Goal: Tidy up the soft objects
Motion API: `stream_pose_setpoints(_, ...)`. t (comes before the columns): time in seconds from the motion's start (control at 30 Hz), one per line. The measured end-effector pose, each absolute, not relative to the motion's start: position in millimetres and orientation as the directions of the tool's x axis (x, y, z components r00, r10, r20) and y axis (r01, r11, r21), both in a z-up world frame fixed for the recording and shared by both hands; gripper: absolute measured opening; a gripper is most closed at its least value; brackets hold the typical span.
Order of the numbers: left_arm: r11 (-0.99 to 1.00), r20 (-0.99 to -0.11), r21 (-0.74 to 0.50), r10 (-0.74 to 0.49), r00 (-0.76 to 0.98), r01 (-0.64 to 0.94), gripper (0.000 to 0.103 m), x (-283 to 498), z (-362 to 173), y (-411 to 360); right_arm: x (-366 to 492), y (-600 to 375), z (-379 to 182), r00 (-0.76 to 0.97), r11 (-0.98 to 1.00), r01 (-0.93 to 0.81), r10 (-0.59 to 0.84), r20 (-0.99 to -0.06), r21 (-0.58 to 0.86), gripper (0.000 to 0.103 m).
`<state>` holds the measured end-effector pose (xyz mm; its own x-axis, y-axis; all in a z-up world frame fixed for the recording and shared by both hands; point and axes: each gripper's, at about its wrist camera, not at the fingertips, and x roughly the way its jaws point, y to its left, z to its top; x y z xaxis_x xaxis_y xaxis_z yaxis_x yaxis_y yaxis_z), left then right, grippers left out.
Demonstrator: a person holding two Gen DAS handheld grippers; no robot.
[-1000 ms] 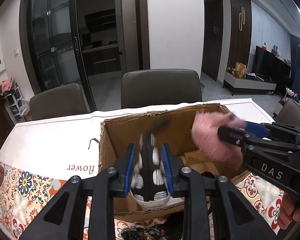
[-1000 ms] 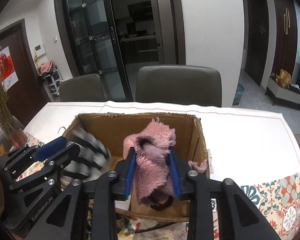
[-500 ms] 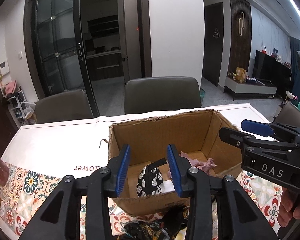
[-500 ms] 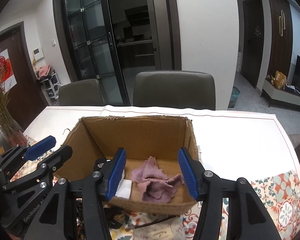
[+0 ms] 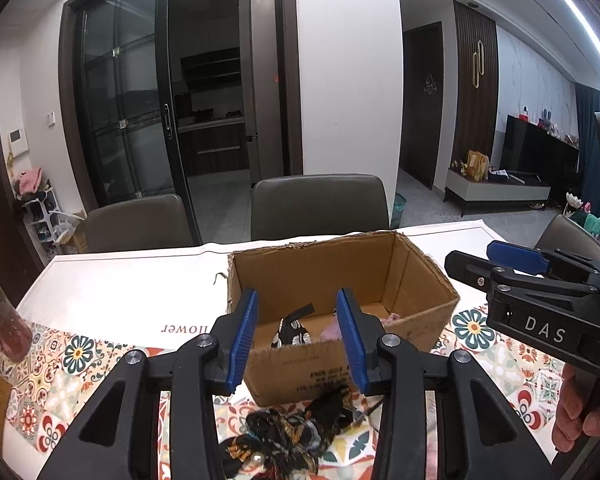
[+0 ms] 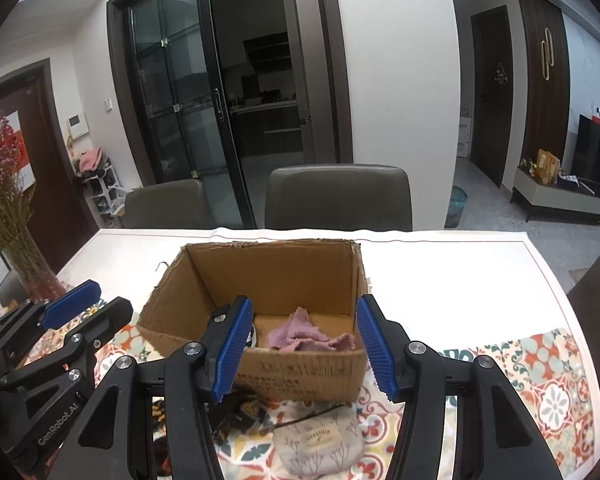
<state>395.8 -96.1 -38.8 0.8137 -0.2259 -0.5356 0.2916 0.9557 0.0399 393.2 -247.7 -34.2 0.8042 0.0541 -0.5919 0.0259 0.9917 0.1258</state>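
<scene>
- Both grippers have let go since a second ago: the pink fuzzy cloth (image 6: 308, 336) and the black-and-white patterned soft item (image 5: 291, 332) now lie on the floor of the open brown cardboard box (image 6: 268, 276), and both tools sit back from it, short of its near wall.
- Covered in white cloth at the far side and in a colourful tile-pattern cloth (image 6: 548, 380) nearer, the table (image 6: 440, 256) has bare room to the right of the box and behind it, up to two grey chairs (image 6: 340, 196) at the far edge.
- Inside the box, the pink cloth lies toward the right and the patterned item toward the left, close together.
- Left gripper (image 5: 296, 332): jaws apart, nothing between the blue pads.
- Right gripper (image 6: 304, 344): jaws wide apart, likewise empty.
- Only the right wrist view shows a grey fabric pouch with a label (image 6: 320, 444) on the table in front of the box, and a glass vase of dried flowers (image 6: 24, 256) at the left.
- Only the left wrist view shows clearly a dark multicoloured tangle of fabric (image 5: 296, 436) just before the box's near wall, and the hand (image 5: 576, 412) holding the right gripper.
</scene>
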Motion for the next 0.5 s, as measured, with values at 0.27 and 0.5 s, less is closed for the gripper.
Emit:
stream_pose_setpoints(0.27,0.957,-0.521,0.056,-0.215,0.826,0.284,0.041,364.0,-31.8,-92.6,362.3,-247.6,-34.5,0.813,0.989,0.05,0.04,-0.581,0.139,0.064)
stream_pose_setpoints(0.5,0.959,-0.518,0.055,-0.209,0.83,0.276,0.043,339.8,-34.6,-89.6,339.2,-246.6,-35.8,0.817,0.988,0.069,0.025,-0.576,0.141,0.069)
